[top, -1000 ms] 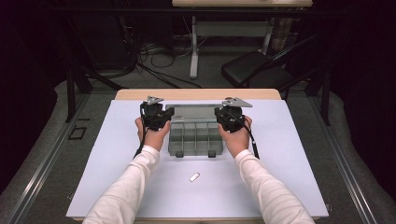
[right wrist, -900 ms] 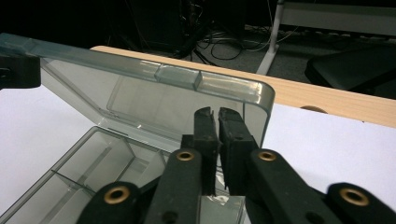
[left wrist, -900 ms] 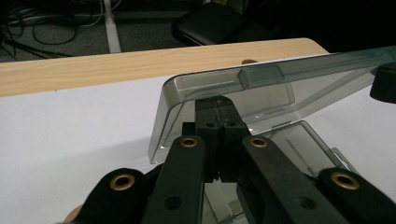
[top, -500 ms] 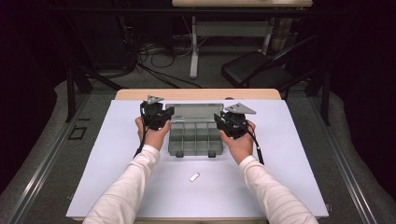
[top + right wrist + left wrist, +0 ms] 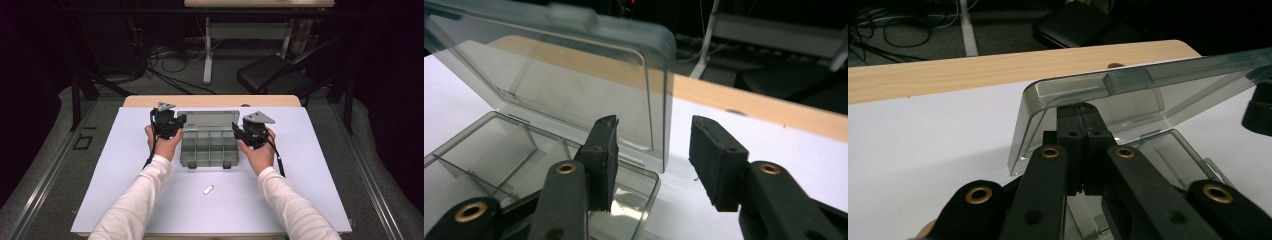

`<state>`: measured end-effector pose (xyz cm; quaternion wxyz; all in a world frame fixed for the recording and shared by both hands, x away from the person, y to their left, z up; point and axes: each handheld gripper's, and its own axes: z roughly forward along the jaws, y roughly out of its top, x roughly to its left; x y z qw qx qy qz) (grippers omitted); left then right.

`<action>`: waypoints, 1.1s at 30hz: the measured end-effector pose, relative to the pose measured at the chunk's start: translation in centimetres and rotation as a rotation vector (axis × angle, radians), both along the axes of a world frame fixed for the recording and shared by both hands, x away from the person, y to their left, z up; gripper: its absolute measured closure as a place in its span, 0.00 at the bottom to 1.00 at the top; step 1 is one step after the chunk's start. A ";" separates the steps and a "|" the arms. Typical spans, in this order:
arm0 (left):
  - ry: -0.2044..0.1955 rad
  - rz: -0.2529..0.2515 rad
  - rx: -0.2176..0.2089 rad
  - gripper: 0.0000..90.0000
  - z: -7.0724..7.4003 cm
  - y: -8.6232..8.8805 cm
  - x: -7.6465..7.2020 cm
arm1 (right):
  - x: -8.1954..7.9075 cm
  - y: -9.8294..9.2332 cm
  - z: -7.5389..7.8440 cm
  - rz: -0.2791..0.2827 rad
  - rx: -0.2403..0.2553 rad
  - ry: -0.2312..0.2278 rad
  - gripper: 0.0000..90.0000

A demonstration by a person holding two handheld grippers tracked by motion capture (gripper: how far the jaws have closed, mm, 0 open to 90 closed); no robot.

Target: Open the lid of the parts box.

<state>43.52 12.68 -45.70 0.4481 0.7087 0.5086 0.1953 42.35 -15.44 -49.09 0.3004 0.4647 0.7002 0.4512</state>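
Hiding left gripper (image 5: 1079,127) tips, lid (image 5: 1148,95)

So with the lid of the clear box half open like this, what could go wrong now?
1. The right gripper has just been opening and its pads stand clear of the lid. The left gripper, shut on the lid's other side edge, holds it alone, so the lid could twist or drop.
2. A slip could shift the light box and tip it.
3. The small white piece lies near the sleeves; a forearm could sweep it away.
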 end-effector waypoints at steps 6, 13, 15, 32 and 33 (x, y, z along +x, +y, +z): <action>0.001 -0.001 -0.002 1.00 0.0 0.0 0.1 | 1.0 0.0 -1.0 -0.017 -0.009 0.013 0.65; 0.003 0.000 -0.003 1.00 0.0 0.1 0.1 | 1.9 0.2 -2.1 -0.041 -0.014 0.014 0.70; 0.002 0.000 -0.002 1.00 0.0 0.1 0.1 | 2.1 0.3 -2.5 -0.044 -0.016 0.019 0.70; 0.008 -0.002 -0.002 0.99 -0.1 0.2 0.3 | 3.1 0.6 -4.3 -0.078 0.021 0.056 0.86; 0.008 -0.003 0.001 0.99 -0.1 0.2 0.3 | 3.1 0.7 -4.3 -0.079 0.021 0.056 0.87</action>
